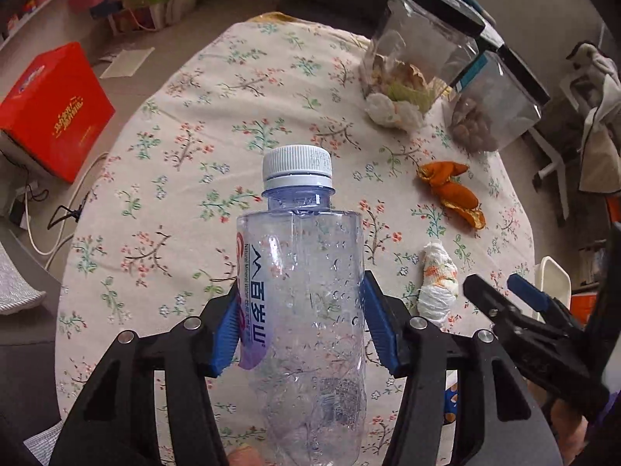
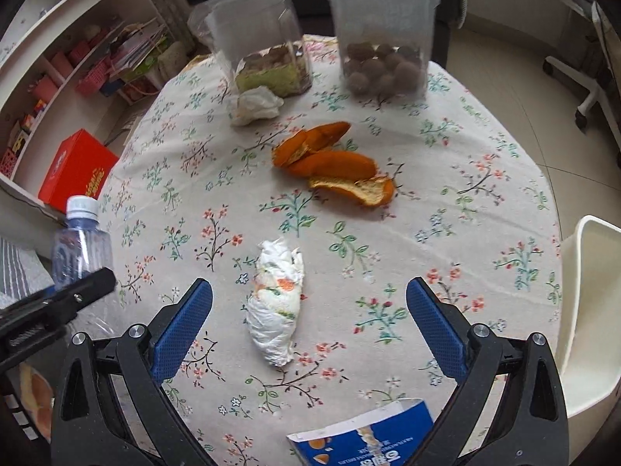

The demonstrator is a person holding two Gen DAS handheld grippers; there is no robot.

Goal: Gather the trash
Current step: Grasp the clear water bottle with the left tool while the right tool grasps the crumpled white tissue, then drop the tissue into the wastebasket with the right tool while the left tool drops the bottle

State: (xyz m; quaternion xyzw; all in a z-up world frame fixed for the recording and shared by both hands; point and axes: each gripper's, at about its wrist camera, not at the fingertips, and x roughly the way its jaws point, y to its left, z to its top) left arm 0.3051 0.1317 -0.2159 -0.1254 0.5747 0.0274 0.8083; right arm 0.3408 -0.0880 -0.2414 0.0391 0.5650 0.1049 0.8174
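My left gripper (image 1: 299,326) is shut on an empty clear plastic bottle (image 1: 306,310) with a white cap, held upright above the floral tablecloth. The bottle also shows at the left of the right wrist view (image 2: 79,248). My right gripper (image 2: 308,318) is open, its blue pads on either side of a crumpled printed tissue wad (image 2: 277,303), which also shows in the left wrist view (image 1: 438,283). Orange peel (image 2: 333,163) lies beyond it. A crumpled white tissue (image 2: 256,105) lies by the jars. A torn blue carton piece (image 2: 368,439) lies at the near edge.
Two clear jars with black lids (image 2: 264,39) (image 2: 382,31) stand at the far side of the round table (image 2: 485,178). A white bin (image 2: 590,310) is at the right. A red box (image 1: 54,108) sits on the floor at left, near shelves.
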